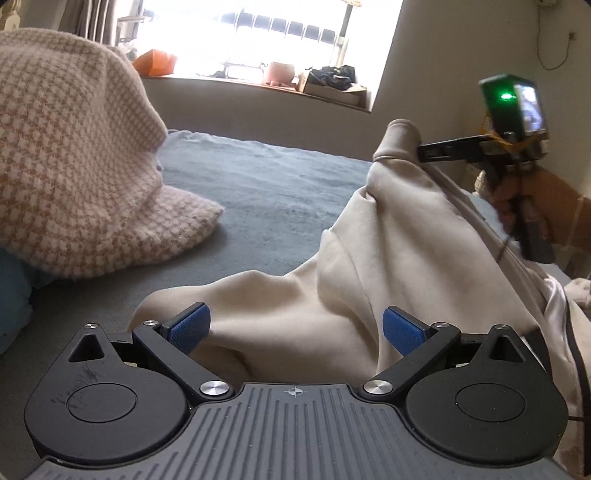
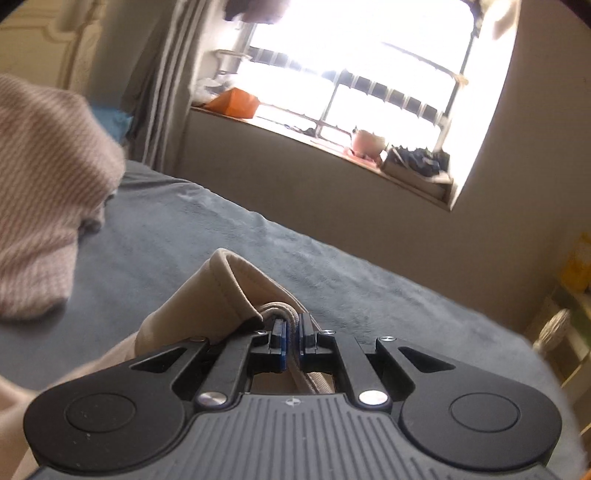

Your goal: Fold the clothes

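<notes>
Nearest the left wrist camera, the left hand-held gripper (image 1: 295,328) stood wide apart, its blue ribbed pads (image 1: 400,328) on either side of a soft ridge of cloth without pinching it. That cloth was a cream sweatshirt (image 1: 406,251), thick, matte and fleece-like, lying rumpled on the bed (image 1: 266,184) and rising to the right in loose, rounded folds. It looked light and limp, likely to sag and drape wherever it was not supported, so seams, hems and cuffs seemed the surest places to take hold. The right hand-held gripper (image 2: 291,338) was closed on such an edge, its pads clamping a bunched, stitched band of the sweatshirt and holding it lifted above the bed. The bed wore a grey-blue, short-piled plush cover. Farther left lay a heaped pink and white houndstooth knit (image 1: 74,166), coarse and woolly. Beyond, a bright window (image 1: 277,33) had a cluttered sill holding an orange bag (image 1: 155,62) and a pink pot (image 1: 280,72).
</notes>
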Tool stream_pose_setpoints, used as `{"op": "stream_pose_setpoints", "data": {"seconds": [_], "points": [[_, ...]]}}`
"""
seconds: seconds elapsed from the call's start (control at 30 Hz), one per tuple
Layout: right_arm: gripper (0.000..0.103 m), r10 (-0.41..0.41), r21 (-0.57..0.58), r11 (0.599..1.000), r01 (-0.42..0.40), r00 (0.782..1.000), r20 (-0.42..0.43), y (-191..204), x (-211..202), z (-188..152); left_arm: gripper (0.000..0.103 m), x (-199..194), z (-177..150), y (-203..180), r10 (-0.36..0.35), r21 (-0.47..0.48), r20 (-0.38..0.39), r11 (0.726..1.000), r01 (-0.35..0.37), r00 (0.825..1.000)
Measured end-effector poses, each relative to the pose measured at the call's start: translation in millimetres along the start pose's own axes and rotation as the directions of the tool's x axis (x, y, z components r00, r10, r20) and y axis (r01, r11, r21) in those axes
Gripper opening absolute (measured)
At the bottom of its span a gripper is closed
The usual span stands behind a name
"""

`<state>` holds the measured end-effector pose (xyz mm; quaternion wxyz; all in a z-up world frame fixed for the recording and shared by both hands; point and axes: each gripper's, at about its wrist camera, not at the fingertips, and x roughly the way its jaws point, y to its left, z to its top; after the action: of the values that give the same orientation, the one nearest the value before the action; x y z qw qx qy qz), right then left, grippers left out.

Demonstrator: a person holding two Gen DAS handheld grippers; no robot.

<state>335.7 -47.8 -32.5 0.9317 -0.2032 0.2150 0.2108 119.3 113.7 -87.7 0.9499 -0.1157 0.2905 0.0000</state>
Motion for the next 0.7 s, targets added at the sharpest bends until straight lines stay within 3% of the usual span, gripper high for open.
{"op": "stream_pose_setpoints", "data": {"seconds": [0.1,0.2,0.3,0.4,0.47,0.5,0.57,0.63,0.7], "points": [[0.006,0.008,0.038,0.999,-0.005,0.997,-0.075,13.0,37.0,-14.8,0.1,1.2,-0.1,-1.0,0.006,0.004,-0.01,1.0,-0.006,1.0],[0.008,0.104,0.174,0.983,-0.055,0.951,-0.29,18.9,80.5,-41.1,0.102,1.5,-0.4,-4.2,0.005,0.016,-0.019,1.0,-0.005,1.0],[0.013,0.139,0.266,0.962,-0.058,0.945,-0.297,8.8,78.7,-51.3,0.103,-1.5,-1.2,-8.0,-0.007,0.028,-0.028,1.0,0.007,1.0],[0.033,0.197,0.365,0.927,-0.083,0.937,-0.288,-26.5,55.6,-44.7,0.103,-5.5,0.6,-13.4,-0.027,0.043,-0.032,0.999,0.029,0.999],[0.04,0.223,0.438,0.893,-0.107,0.949,-0.221,-65.6,20.2,-40.3,0.103,-7.2,3.0,-17.0,-0.04,0.049,-0.029,0.998,0.041,0.999],[0.046,0.234,0.48,0.87,-0.117,0.953,-0.192,-87.4,0.9,-40.0,0.103,-8.3,4.1,-18.9,-0.046,0.051,-0.026,0.998,0.047,0.999],[0.047,0.247,0.571,0.81,-0.131,0.96,-0.13,-138.0,-43.3,-43.0,0.103,-10.4,5.8,-23.0,-0.059,0.057,-0.02,0.997,0.06,0.998],[0.061,0.237,0.642,0.759,-0.112,0.965,-0.112,-184.9,-80.3,-50.2,0.103,-12.3,6.1,-28.8,-0.076,0.067,-0.018,0.995,0.077,0.997],[0.067,0.23,0.704,0.707,-0.07,0.964,-0.135,-229.6,-111.5,-66.0,0.103,-13.1,5.5,-34.8,-0.096,0.079,-0.024,0.992,0.098,0.995]]}}
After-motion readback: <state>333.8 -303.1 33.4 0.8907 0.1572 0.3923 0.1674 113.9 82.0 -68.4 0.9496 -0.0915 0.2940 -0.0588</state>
